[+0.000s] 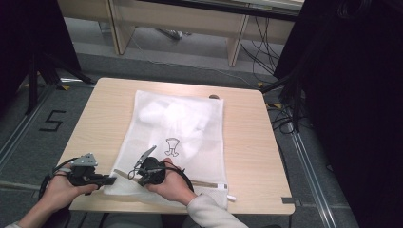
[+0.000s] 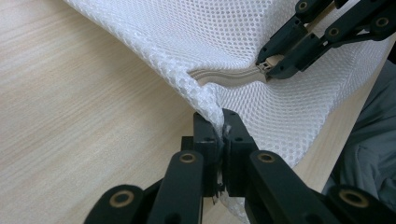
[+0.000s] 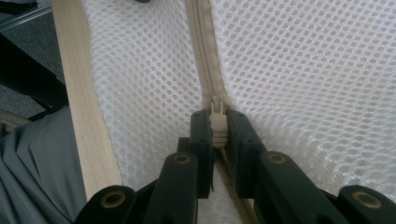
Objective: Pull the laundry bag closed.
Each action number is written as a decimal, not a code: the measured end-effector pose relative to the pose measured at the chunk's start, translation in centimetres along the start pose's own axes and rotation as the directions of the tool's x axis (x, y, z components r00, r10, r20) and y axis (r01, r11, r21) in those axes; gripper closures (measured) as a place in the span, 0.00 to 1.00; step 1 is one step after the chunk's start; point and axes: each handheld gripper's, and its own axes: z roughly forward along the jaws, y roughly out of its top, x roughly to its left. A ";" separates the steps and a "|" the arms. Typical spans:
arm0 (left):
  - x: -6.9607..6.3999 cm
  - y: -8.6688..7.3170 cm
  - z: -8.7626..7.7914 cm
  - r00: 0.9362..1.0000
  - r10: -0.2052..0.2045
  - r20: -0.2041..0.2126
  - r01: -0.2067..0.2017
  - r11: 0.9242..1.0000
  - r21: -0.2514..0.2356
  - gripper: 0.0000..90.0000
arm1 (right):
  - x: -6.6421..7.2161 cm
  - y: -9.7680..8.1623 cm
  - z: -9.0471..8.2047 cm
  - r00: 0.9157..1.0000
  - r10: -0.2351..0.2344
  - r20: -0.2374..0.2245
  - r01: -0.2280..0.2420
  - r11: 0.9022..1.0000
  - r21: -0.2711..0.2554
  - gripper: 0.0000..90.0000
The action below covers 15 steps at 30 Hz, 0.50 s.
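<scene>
- White mesh laundry bag (image 1: 178, 137): lies flat, near corner pinched in the left hand-held gripper (image 2: 219, 135).
- Beige zipper pull (image 3: 217, 126): clamped in the right hand-held gripper (image 3: 218, 133).

Lighting's pretty even from overhead in the high view: the table (image 1: 247, 142) is well lit but the mesh laundry bag (image 1: 176, 137) blows out almost pure white, and both sides drop into near black. My two gripper views are sharper, with crisp mesh holes up close. My black jaws go soft at the bottom, shadows staying faint.
</scene>
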 end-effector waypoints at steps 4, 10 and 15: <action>0.0 0.0 -0.1 1.000 -0.001 0.002 0.001 1.000 0.010 0.95 | 0.0 0.0 -0.1 1.000 -0.005 0.008 0.005 1.000 -0.005 0.91; 0.0 0.0 0.0 1.000 -0.009 0.003 0.009 1.000 -0.003 0.95 | -0.1 -0.2 -0.2 1.000 -0.009 0.011 0.009 1.000 0.000 0.91; -0.1 0.0 0.1 1.000 -0.010 0.002 0.010 1.000 -0.006 0.95 | 0.0 -0.4 -0.5 1.000 -0.007 0.011 0.007 1.000 0.003 0.91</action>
